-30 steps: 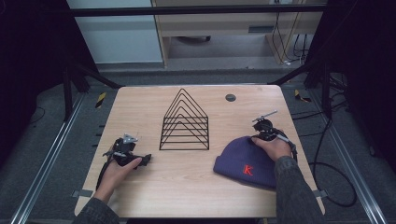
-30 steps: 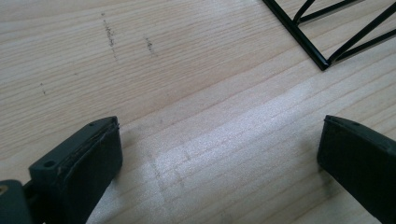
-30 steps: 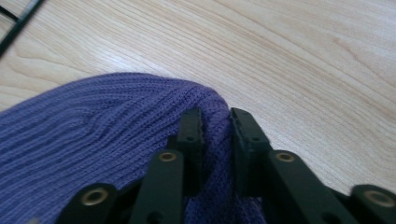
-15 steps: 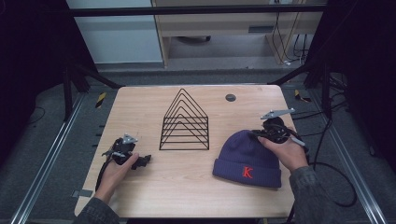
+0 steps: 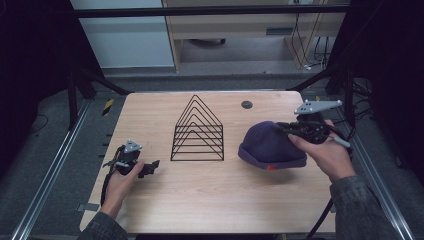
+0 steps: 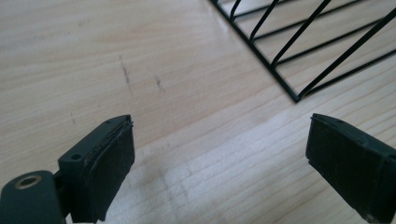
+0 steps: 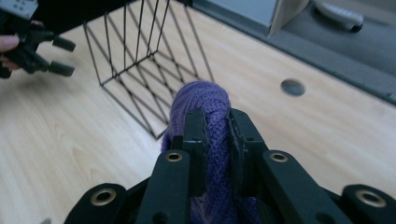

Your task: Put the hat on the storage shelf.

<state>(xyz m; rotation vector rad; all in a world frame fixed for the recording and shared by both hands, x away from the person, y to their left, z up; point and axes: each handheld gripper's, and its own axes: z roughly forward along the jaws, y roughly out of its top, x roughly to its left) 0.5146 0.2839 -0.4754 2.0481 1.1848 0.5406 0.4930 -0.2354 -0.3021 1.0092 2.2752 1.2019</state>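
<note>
A purple knit beanie (image 5: 270, 145) with a small red mark on its cuff hangs a little above the right side of the wooden table (image 5: 210, 200). My right gripper (image 5: 280, 129) is shut on a fold at its top. In the right gripper view the jaws pinch the purple knit (image 7: 201, 100) between their pads. My left gripper (image 5: 152, 167) lies low on the table's left, held by a hand. It is open, its jaws have just been closing a little, and only bare wood lies between them (image 6: 219, 154).
A black wire rack (image 5: 197, 131) of triangular dividers stands at the table's middle, between the two hands; its corner (image 6: 299, 51) is ahead of the left jaws. A round cable hole (image 5: 246, 104) sits near the far edge. Dark frame posts flank the table.
The right hand has risen and drawn the beanie up from lying flat near the front right, so it now hangs farther back. The left hand has stayed in place.
</note>
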